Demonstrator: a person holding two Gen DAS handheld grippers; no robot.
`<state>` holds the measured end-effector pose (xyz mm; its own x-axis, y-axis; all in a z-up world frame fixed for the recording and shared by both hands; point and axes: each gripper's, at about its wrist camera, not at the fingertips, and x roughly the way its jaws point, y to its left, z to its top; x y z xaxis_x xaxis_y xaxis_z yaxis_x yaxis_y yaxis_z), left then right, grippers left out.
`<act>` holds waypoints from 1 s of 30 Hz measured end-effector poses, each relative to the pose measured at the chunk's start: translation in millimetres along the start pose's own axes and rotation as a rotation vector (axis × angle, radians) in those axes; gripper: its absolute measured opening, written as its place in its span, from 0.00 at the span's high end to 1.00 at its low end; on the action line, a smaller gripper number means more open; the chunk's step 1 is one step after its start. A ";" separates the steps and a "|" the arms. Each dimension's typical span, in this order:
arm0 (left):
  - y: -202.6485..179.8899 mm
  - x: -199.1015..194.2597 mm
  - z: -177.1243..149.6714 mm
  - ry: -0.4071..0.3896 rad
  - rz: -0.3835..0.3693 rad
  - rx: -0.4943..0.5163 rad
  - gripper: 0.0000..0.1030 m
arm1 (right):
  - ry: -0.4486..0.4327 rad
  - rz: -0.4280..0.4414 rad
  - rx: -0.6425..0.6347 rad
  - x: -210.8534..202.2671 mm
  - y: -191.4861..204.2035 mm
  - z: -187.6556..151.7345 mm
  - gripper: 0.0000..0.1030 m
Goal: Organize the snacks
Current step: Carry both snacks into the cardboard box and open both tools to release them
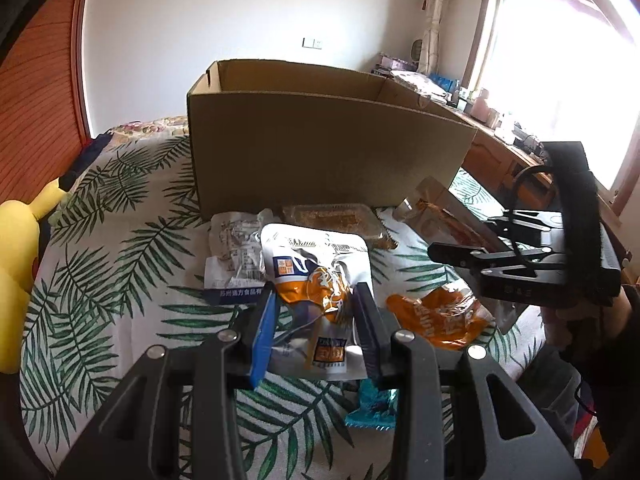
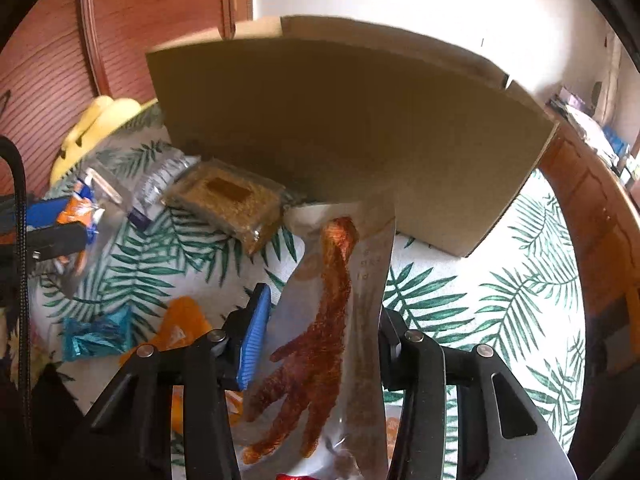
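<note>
A: Left hand-held gripper (image 1: pixel 316 316) — state?
B: Clamped on a silver-and-orange snack pouch (image 1: pixel 316 280). Both pads press its lower part, and it rises between the fingers, crumpled. It sits over the bed (image 1: pixel 120 248), whose cover is a palm-leaf print.

A: Right hand-held gripper (image 2: pixel 320 340)?
B: A silver pouch with a chicken-foot picture (image 2: pixel 328 320) stands between its fingers, tilted up toward the cardboard box (image 2: pixel 340 128). The black finger touches the pouch edge; on the blue-pad side I cannot tell whether it presses. Grip uncertain.

A: The box?
B: Open-topped, on the bed, just behind the snacks. Inside not visible from either view.

A: Loose items?
B: A clear tray of brown crumbly snack (image 1: pixel 340 220) against the foot of the box. Beside it a crinkled white packet (image 1: pixel 236 256). Nearer, an orange pouch (image 1: pixel 436 316) lying flat, and a small teal wrapper (image 1: pixel 372 404) just under the left gripper's fingers.

A: Surroundings?
B: Yellow plush toy (image 1: pixel 20 280) at the bed's left edge. A hand (image 1: pixel 568 316) holds the right gripper's body, seen from the left camera.
</note>
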<state>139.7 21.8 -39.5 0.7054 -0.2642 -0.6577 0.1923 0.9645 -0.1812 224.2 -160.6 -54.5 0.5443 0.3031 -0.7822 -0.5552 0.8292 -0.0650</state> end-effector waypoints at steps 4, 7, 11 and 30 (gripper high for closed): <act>-3.7 -2.4 9.4 -0.022 -0.010 0.008 0.65 | -0.029 -0.010 -0.005 -16.6 -2.3 0.8 0.56; -6.7 -5.7 20.5 -0.047 -0.017 0.016 0.65 | -0.051 -0.019 -0.009 -27.9 -3.4 1.6 0.56; -11.1 -10.6 38.4 -0.089 -0.024 0.032 0.65 | -0.088 -0.027 -0.004 -43.0 -5.3 4.7 0.56; -3.3 9.1 136.4 -0.245 -0.028 0.105 0.65 | -0.260 -0.086 -0.049 -84.9 -24.5 84.2 0.56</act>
<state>238.5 16.4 54.8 0.8404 -0.2953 -0.4545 0.2751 0.9549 -0.1117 244.5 -167.2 65.7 0.7307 0.3479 -0.5874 -0.5257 0.8356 -0.1591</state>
